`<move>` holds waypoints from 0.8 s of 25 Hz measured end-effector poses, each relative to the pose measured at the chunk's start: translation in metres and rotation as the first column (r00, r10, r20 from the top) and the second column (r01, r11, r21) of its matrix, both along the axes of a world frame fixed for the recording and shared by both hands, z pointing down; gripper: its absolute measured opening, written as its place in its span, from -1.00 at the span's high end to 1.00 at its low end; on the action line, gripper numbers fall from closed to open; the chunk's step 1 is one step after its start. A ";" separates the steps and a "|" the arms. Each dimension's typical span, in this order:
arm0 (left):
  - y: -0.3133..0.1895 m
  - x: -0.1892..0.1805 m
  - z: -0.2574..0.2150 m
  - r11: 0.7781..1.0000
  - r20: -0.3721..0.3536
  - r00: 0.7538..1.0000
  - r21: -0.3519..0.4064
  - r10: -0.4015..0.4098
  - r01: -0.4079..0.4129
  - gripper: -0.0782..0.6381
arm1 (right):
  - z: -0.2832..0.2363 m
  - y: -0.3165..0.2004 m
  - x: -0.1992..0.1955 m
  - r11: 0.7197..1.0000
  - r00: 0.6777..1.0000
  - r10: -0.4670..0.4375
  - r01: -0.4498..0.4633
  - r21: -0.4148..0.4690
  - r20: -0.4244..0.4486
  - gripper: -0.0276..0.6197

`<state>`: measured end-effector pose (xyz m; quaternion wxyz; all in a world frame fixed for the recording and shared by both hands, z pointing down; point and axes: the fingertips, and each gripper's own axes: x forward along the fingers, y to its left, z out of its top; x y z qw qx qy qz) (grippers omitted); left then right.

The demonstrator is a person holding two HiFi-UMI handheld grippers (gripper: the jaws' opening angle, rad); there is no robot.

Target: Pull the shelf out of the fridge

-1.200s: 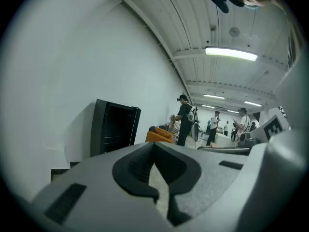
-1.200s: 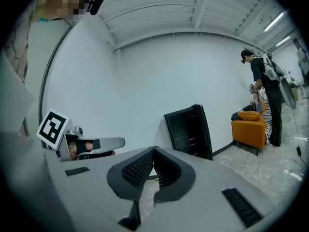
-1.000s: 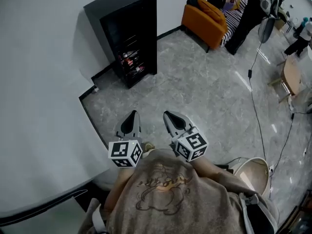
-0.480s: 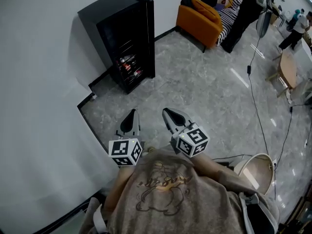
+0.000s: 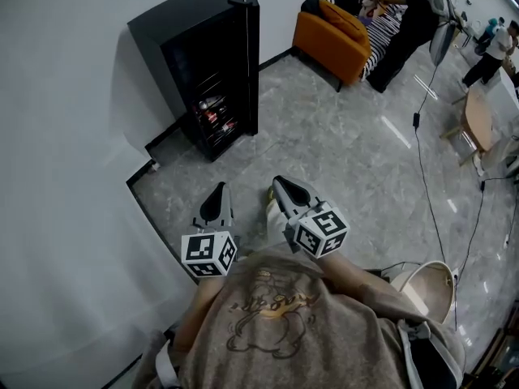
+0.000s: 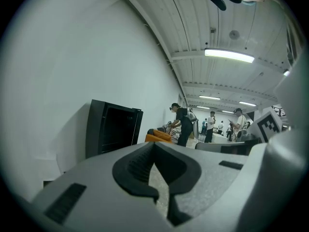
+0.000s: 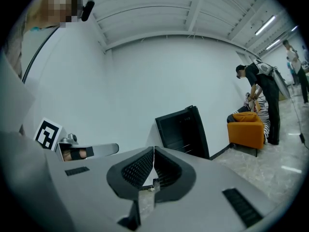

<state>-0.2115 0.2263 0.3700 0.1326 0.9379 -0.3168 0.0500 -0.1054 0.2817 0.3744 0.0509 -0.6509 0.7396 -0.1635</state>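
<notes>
A small black fridge (image 5: 199, 63) stands against the white wall with its door (image 5: 250, 47) swung open. Wire shelves (image 5: 212, 113) inside carry a few items. In the left gripper view the fridge (image 6: 112, 127) is left of centre, and the right gripper view has the fridge (image 7: 183, 129) right of centre. My left gripper (image 5: 217, 194) and my right gripper (image 5: 280, 186) are both shut and empty. They point toward the fridge from well short of it, side by side over the grey marble floor.
An orange sofa (image 5: 336, 32) sits right of the fridge, with a person (image 5: 405, 23) bending over it. A black cable (image 5: 426, 160) runs across the floor. A round stool (image 5: 426, 286) is beside me at the right. Small tables (image 5: 480, 124) stand far right.
The fridge has shifted slightly lower and closer in the head view as I move toward it. Both grippers stay shut and side by side.
</notes>
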 end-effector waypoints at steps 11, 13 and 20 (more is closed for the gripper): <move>-0.059 0.040 0.008 1.000 -0.009 1.000 -0.016 -0.008 0.008 0.76 | 0.012 -0.064 0.043 1.000 1.000 0.003 -0.002 -0.019 0.031 0.84; -0.072 0.048 0.010 1.000 -0.009 1.000 -0.021 -0.006 0.006 0.76 | 0.014 -0.079 0.051 1.000 0.999 0.000 0.001 -0.023 0.034 0.84; -0.118 0.073 0.013 0.999 -0.034 0.999 -0.044 -0.010 0.008 0.76 | 0.012 -0.130 0.072 0.998 0.997 -0.057 0.058 -0.017 0.048 0.84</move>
